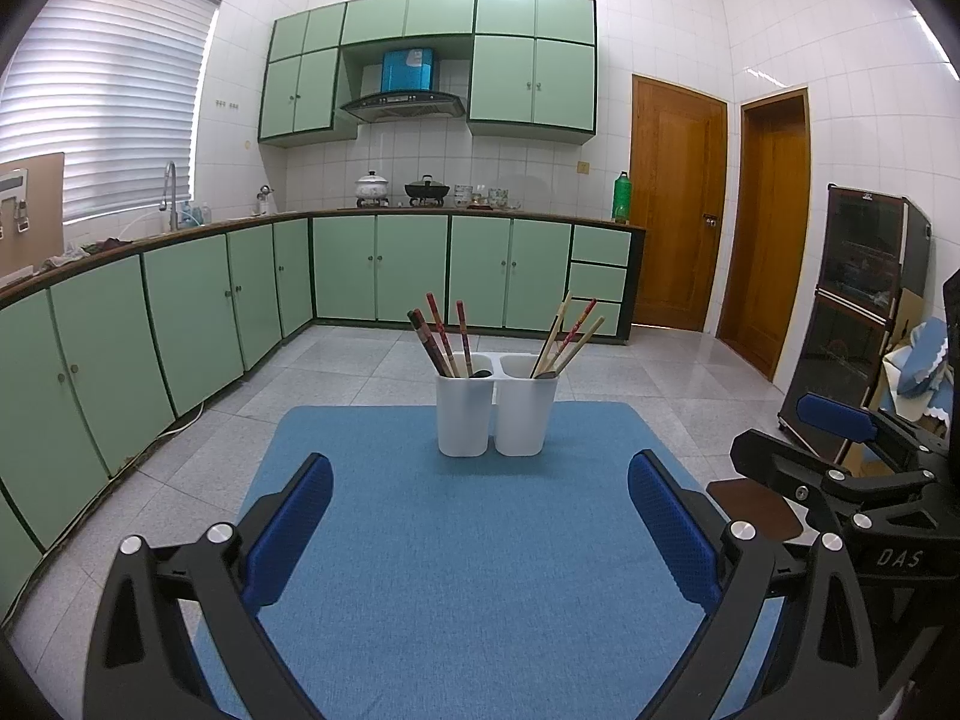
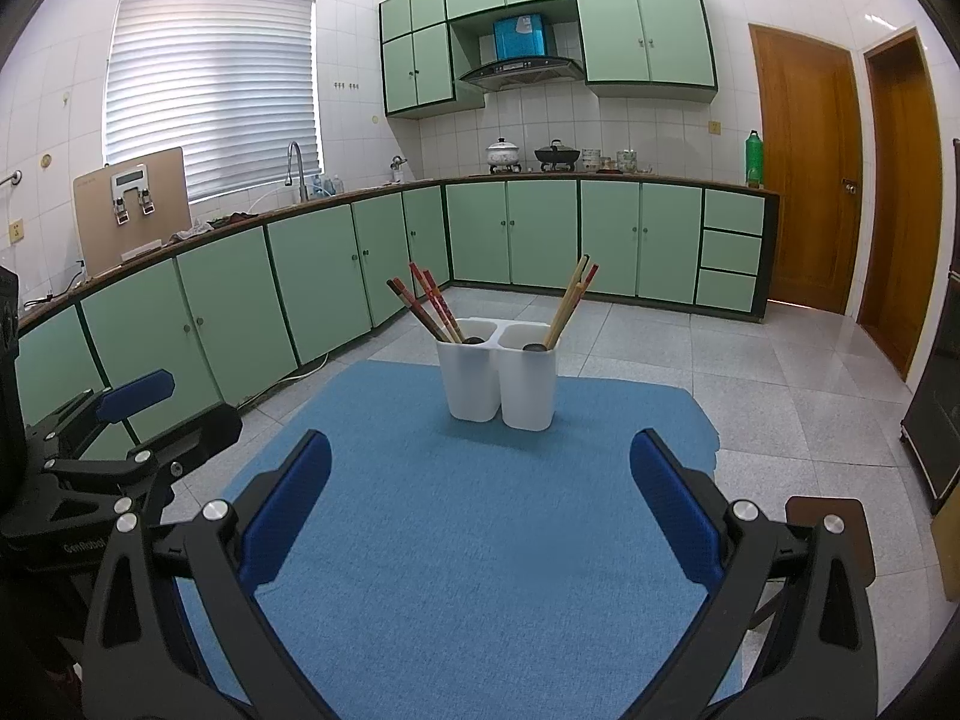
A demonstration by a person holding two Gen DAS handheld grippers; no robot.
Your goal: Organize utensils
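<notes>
Nothing blocks my path over the blue mat [image 1: 456, 540]. Both my left hand-held gripper [image 1: 480, 528] and right hand-held gripper [image 2: 480, 516] are spread wide, empty. White twin holder [image 1: 492, 408] stands at the mat's far edge: dark red chopsticks [image 1: 441, 336] in the left cup, pale chopsticks [image 1: 567, 336] in the right.

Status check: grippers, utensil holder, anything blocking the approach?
Left gripper open, empty; right gripper open, empty. White two-cup holder upright on blue mat, chopsticks in both cups. Path clear.

We look forward along each gripper, low over the blue mat [image 1: 468, 540], side by side; both views share the white utensil holder [image 2: 501, 387] and green cabinets [image 2: 540, 234].
</notes>
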